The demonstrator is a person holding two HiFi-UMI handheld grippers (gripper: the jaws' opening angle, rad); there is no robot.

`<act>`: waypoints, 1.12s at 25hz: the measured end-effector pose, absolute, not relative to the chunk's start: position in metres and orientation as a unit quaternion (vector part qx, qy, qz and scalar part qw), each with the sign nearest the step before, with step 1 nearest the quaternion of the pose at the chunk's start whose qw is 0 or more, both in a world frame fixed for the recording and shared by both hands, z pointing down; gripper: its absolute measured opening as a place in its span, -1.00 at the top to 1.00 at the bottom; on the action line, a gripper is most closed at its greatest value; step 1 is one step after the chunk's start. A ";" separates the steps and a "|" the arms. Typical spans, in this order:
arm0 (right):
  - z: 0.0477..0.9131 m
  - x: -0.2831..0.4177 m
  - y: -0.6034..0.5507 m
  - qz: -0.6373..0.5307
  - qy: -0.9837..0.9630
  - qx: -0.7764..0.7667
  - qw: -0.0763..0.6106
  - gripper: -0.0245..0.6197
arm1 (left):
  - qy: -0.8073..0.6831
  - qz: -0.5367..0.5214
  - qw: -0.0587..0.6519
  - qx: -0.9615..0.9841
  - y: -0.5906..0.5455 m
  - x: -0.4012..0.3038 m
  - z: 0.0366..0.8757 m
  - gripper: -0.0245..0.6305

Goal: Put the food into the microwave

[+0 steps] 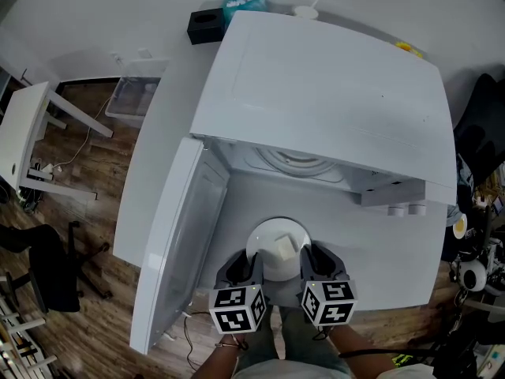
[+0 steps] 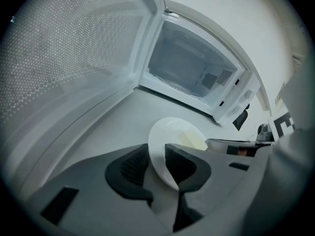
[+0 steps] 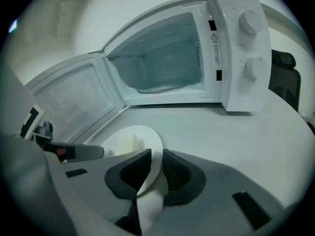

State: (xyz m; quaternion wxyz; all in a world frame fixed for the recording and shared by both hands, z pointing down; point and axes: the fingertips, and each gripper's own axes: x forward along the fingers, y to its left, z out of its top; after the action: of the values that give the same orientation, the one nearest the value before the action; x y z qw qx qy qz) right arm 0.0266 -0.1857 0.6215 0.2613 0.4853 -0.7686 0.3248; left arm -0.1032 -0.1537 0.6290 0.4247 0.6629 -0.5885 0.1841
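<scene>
A round white plate (image 1: 276,245) carries the food (image 1: 285,248), a small pale cream block near its middle. The plate lies face up and about level; being round, it has no long axis. It is over the white worktop (image 1: 379,247), just before the microwave (image 1: 331,93), whose door (image 1: 177,235) stands wide. The left gripper (image 1: 241,270) and right gripper (image 1: 319,265) each have their fingers (image 2: 129,169) clamped on opposite rims.

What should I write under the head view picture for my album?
The left gripper and right gripper pinch a white plate of food before the open microwave.
</scene>
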 end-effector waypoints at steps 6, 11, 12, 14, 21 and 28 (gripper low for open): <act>0.622 0.027 -0.186 0.321 -0.768 0.489 0.260 0.68 | -0.589 0.186 0.424 0.662 -0.155 -0.103 0.630 0.60; 0.618 0.027 -0.185 0.321 -0.768 0.496 0.249 0.69 | -0.591 0.187 0.423 0.661 -0.154 -0.104 0.628 0.60; 0.617 0.027 -0.185 0.321 -0.768 0.496 0.247 0.69 | -0.591 0.187 0.422 0.661 -0.154 -0.104 0.627 0.60; 0.615 0.026 -0.186 0.319 -0.770 0.495 0.246 0.69 | -0.591 0.187 0.421 0.662 -0.155 -0.104 0.625 0.60; 0.601 0.028 -0.188 0.313 -0.772 0.500 0.237 0.69 | -0.592 0.184 0.414 0.667 -0.156 -0.103 0.612 0.60; 0.583 0.032 -0.191 0.305 -0.774 0.508 0.224 0.69 | -0.592 0.177 0.400 0.677 -0.163 -0.100 0.592 0.60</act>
State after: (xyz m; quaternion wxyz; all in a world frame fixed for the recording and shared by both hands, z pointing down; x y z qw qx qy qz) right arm 0.0317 -0.1910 0.5829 0.2242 0.5078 -0.7737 0.3054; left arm -0.0995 -0.1627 0.5916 0.4001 0.6769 -0.5920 0.1769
